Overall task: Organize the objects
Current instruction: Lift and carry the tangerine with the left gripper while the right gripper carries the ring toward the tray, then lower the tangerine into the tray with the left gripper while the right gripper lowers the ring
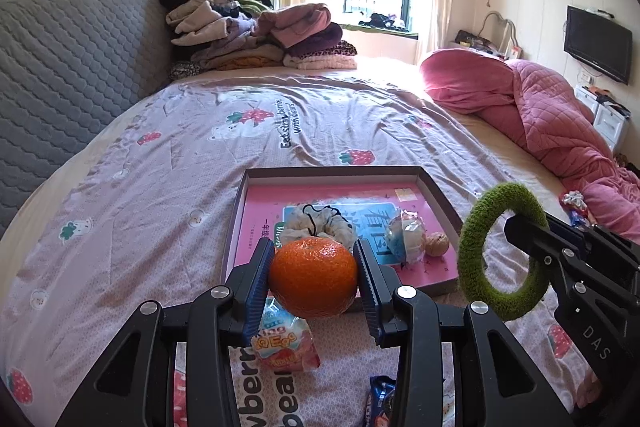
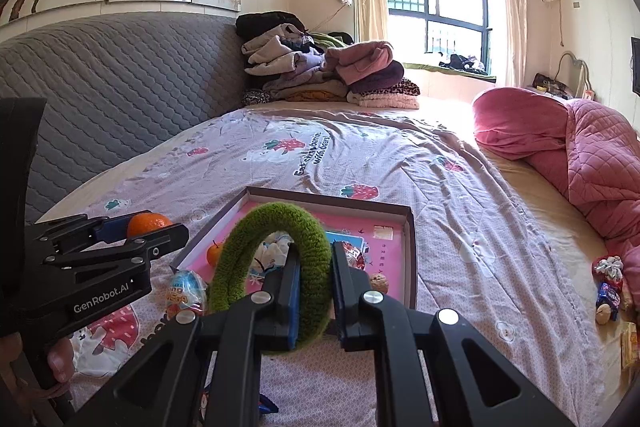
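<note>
- We grip an orange (image 1: 313, 277) between our left gripper's (image 1: 316, 281) blue pads, holding it over the near edge of the shallow box (image 1: 434, 187)
- Our right gripper (image 2: 316, 291) is clamped tight on a green fuzzy ring (image 2: 240, 267), held upright just right of the box's near corner
- Inside the box lie a white scrunchie (image 1: 316, 223), a wrapped ball (image 1: 404, 237) and a walnut (image 1: 438, 243)
- A toy egg packet (image 1: 286, 341) lies on the strawberry bedsheet (image 1: 160, 187) just before the box
</note>
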A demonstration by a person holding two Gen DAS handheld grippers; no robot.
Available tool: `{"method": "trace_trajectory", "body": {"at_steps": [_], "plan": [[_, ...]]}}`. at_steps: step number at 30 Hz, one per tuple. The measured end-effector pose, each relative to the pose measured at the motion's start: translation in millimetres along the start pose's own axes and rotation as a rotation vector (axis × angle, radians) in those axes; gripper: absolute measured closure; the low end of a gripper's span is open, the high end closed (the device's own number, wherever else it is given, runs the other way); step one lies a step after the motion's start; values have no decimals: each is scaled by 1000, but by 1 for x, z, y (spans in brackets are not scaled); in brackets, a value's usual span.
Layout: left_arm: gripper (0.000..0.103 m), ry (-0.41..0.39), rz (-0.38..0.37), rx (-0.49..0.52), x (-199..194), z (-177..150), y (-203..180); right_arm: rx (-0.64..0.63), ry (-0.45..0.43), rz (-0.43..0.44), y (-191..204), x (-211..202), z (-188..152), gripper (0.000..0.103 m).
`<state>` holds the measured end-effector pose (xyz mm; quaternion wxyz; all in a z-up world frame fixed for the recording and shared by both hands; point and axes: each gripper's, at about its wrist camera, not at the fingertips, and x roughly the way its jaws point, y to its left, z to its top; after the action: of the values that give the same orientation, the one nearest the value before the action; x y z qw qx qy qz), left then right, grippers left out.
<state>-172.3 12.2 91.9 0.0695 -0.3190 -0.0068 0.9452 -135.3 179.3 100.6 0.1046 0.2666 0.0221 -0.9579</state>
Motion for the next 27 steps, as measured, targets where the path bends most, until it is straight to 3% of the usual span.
{"method": "trace_trajectory", "body": {"at_steps": [27], "plan": [[61, 28, 7, 7, 64, 44, -10, 24, -5, -65, -40, 48, 38, 89]]}}
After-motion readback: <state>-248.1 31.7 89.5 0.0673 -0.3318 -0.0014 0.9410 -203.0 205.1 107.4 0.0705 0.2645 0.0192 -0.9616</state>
